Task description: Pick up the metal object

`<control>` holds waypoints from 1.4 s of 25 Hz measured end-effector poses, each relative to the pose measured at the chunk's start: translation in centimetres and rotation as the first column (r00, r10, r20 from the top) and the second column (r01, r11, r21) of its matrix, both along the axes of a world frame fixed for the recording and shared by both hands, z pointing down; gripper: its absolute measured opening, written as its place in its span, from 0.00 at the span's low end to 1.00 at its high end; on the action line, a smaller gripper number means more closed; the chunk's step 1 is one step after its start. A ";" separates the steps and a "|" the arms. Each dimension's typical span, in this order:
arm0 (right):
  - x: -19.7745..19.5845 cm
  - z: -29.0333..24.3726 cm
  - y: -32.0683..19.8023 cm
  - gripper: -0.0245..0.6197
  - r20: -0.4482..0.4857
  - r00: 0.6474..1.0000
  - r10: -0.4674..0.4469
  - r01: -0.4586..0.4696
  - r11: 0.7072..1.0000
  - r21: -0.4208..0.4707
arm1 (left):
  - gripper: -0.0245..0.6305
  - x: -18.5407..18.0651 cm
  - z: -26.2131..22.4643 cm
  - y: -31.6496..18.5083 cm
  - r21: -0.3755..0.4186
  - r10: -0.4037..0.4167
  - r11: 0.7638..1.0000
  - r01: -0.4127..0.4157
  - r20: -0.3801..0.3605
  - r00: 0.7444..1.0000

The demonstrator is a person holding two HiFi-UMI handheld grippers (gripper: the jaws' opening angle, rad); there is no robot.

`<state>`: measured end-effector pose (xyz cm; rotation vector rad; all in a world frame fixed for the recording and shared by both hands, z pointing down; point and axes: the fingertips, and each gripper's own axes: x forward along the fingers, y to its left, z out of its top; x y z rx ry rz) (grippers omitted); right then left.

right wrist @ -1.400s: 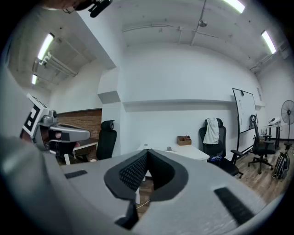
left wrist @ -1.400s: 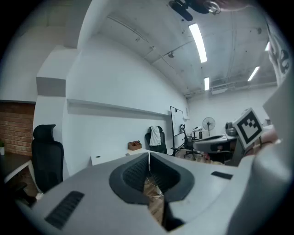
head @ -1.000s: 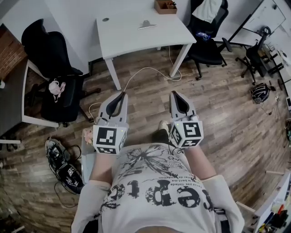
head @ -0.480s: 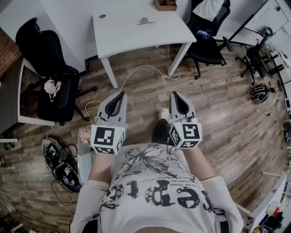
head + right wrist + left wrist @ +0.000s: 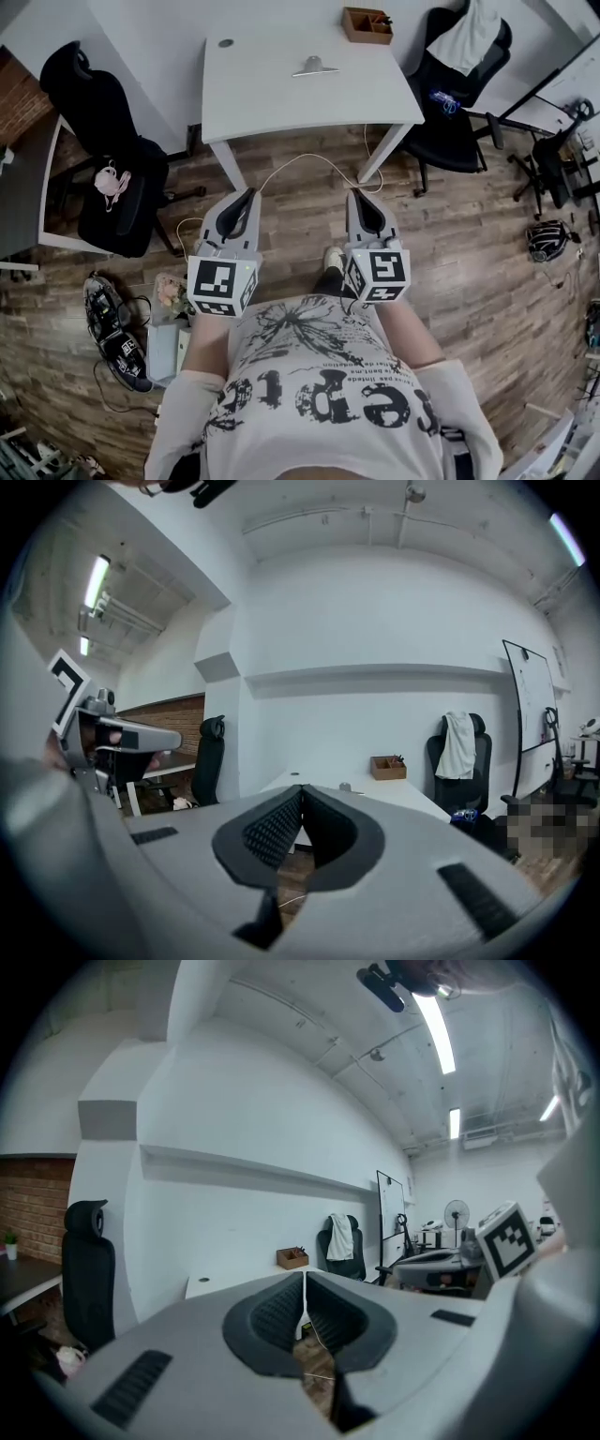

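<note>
Two grippers, left (image 5: 246, 199) and right (image 5: 357, 199), jaws closed and empty, well short of the white table (image 5: 272, 94). The metal clip (image 5: 314, 67) lies there: probably light, stiff, slippery; grasp its raised middle.

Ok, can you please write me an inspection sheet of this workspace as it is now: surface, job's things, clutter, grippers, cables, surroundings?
Surface: white table, mostly bare, ahead of the person.
Job's things: metal object lies on the table, towards its far edge, untouched.
Clutter: wooden box at the table's far right corner; floor gear at the left.
Grippers: left gripper and right gripper both shut and empty, held over the floor, short of the table.
Cables: white cable loops on the wooden floor by the table's near edge.
Surroundings: black chair at the left; another chair at the right with a white garment draped on it.
</note>
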<state>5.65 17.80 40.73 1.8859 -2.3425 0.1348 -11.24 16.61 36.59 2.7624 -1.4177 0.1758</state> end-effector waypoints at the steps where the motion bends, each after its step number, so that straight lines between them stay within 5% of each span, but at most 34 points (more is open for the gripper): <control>1: 0.9 -0.2 -1.7 0.03 -0.004 1.000 -0.019 0.019 1.000 0.003 | 0.05 1.3 -0.3 -1.2 0.015 -0.002 1.000 0.002 0.014 1.000; 5: 5.2 -1.2 -8.3 0.03 -0.005 0.997 -0.072 0.072 0.997 0.009 | 0.05 6.4 -1.0 -6.2 0.071 -0.029 0.997 0.024 0.066 0.997; 16: 14.0 -0.6 -20.5 0.03 0.001 0.980 -0.199 0.199 0.980 -0.015 | 0.05 15.3 0.0 -16.6 0.011 -0.153 0.988 0.152 0.053 0.987; 26: 13.8 2.2 -30.4 0.03 0.033 0.969 -0.247 0.249 0.965 -0.087 | 0.05 14.3 3.1 -25.1 -0.089 -0.239 0.966 0.243 0.061 0.969; 35: 11.2 2.8 -42.9 0.03 0.024 0.971 -0.236 0.237 0.964 -0.122 | 0.05 11.8 2.4 -38.6 -0.068 -0.227 0.971 0.228 0.026 0.974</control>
